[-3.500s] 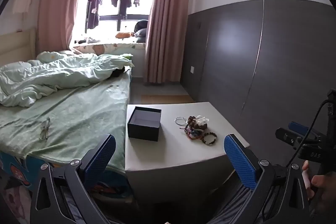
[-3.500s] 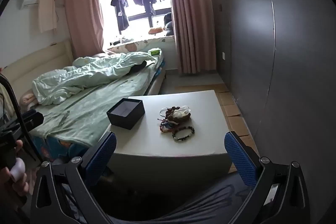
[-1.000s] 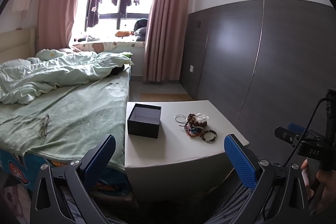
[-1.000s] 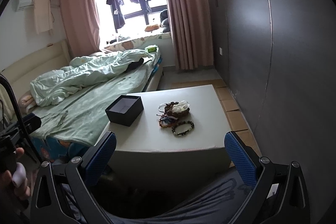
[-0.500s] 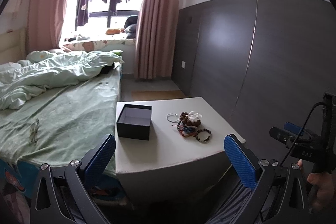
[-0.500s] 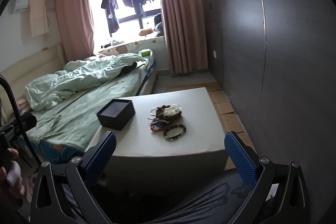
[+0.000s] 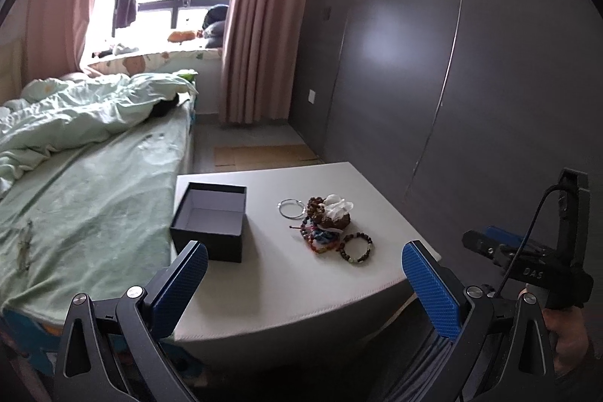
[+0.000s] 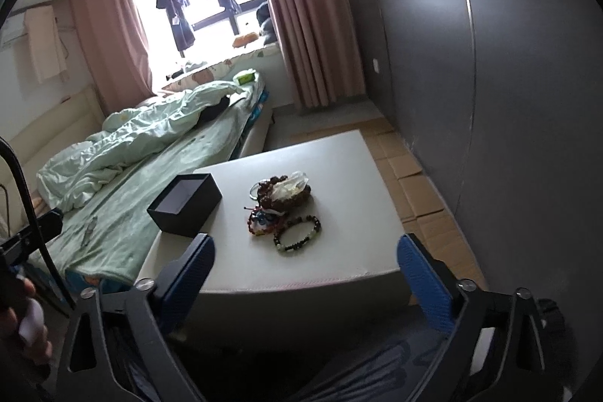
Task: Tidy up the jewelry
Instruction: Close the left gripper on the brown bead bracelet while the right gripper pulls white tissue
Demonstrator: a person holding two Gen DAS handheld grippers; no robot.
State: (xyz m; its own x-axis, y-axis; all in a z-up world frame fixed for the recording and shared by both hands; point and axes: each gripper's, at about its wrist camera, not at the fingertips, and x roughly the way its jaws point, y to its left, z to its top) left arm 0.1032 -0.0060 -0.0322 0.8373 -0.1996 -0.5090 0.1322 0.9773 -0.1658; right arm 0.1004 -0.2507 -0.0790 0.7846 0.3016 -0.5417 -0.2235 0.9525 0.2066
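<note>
One open black box [image 7: 211, 221], one silver ring [image 7: 291, 208], one bracelet pile [image 7: 326, 225]

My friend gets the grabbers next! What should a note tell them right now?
Left gripper: open, holding nothing, short of the table.
Right gripper: open, holding nothing; its jaws have just been closing a little.
Open black square box: on the white low table, bed side, looks empty.
Pile of beaded bracelets, thin silver ring bangle and dark-and-green beaded bracelet: loose beside the box.
Done: nothing packed.
Left: move every piece into the box.
</note>
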